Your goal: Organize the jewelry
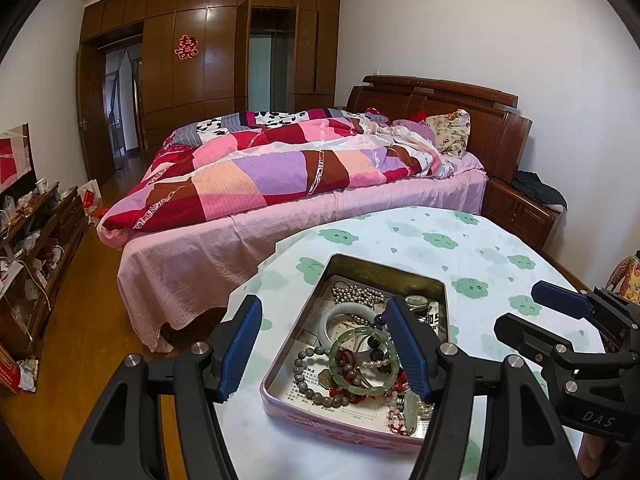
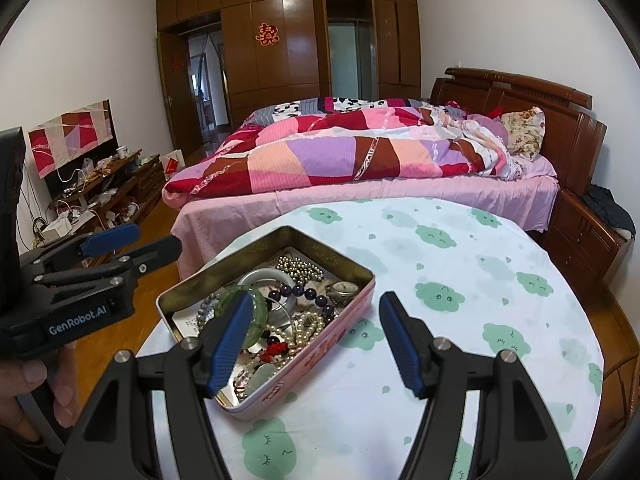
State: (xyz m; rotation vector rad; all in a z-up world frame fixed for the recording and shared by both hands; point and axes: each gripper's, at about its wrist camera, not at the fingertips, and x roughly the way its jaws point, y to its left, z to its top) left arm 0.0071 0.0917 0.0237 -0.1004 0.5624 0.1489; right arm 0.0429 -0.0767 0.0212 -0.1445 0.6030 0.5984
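An open pink tin (image 1: 320, 426) with a gold inside stands on a round table under a white cloth with green clouds (image 1: 480, 256). In it lie a green jade bangle (image 1: 362, 390), a white bangle (image 1: 326, 320), a grey bead bracelet (image 1: 304, 380), silver beads (image 1: 356, 294) and other tangled pieces. My left gripper (image 1: 324, 350) hovers open at the tin's near left side, nothing between its pads. From the right, my right gripper (image 2: 316, 340) is open and empty beside the tin (image 2: 320, 356), where the green bangle (image 2: 224, 294) and purple beads (image 2: 298, 290) show.
A bed with a patchwork quilt (image 1: 280, 168) stands just behind the table. A wooden nightstand (image 2: 588, 240) is at the right. A cluttered low cabinet (image 1: 40, 240) lines the left wall over wooden floor. A hand (image 2: 40, 380) holds the left gripper (image 2: 158, 236).
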